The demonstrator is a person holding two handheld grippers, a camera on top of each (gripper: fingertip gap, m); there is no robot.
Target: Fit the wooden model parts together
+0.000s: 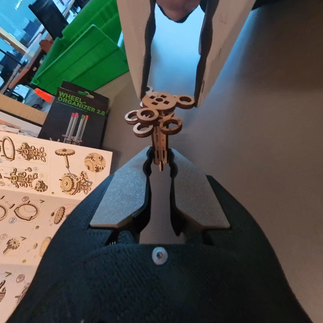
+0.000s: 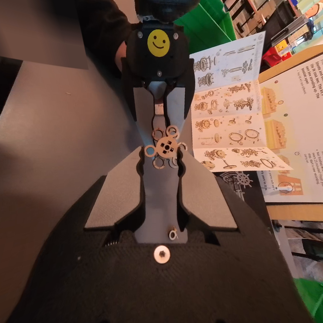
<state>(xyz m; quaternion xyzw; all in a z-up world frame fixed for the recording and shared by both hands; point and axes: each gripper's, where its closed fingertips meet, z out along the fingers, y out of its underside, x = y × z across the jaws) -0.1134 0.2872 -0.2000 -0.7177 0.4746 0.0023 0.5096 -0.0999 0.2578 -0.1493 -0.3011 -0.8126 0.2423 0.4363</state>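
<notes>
a workshop or lab storeroom: a grey bench carrying a fold-out instruction sheet, green plastic bins stacked behind it, and shelves crowded with boxes further back.

Tan wooden model; green bins

The wooden model sits between both grippers, instruction sheet to its left.
</notes>
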